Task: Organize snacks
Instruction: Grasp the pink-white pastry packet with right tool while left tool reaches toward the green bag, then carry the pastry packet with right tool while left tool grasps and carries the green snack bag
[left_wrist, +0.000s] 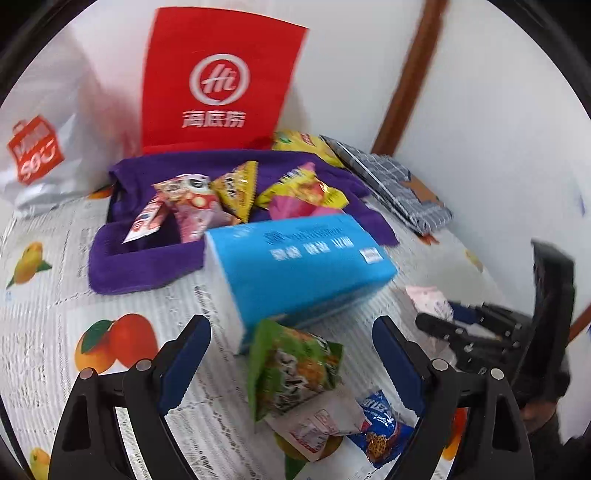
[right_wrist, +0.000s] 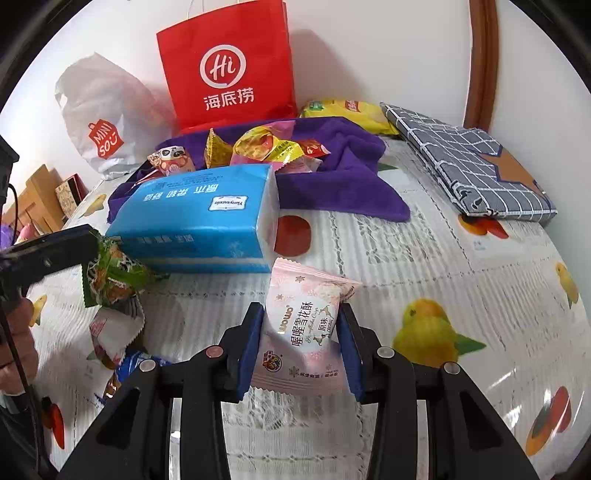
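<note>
My right gripper (right_wrist: 301, 332) is shut on a pink snack packet (right_wrist: 306, 325), its blue pads pressing both sides, held just above the tablecloth. In the left wrist view that packet (left_wrist: 430, 301) shows at the right edge. My left gripper (left_wrist: 291, 350) stands open, and a green snack packet (left_wrist: 295, 369) lies between its fingers, untouched by the pads. A white-and-red packet (left_wrist: 317, 424) and a blue packet (left_wrist: 384, 439) lie just below the green one. Several more snacks (left_wrist: 236, 188) are heaped on a purple towel (left_wrist: 147, 258) behind.
A blue tissue pack (left_wrist: 299, 266) sits between the grippers and the towel. A red paper bag (right_wrist: 225, 66) and a white Miniso bag (right_wrist: 103, 122) stand against the wall. A yellow bag (right_wrist: 347, 110) and a folded grey checked cloth (right_wrist: 469, 166) lie at the back right.
</note>
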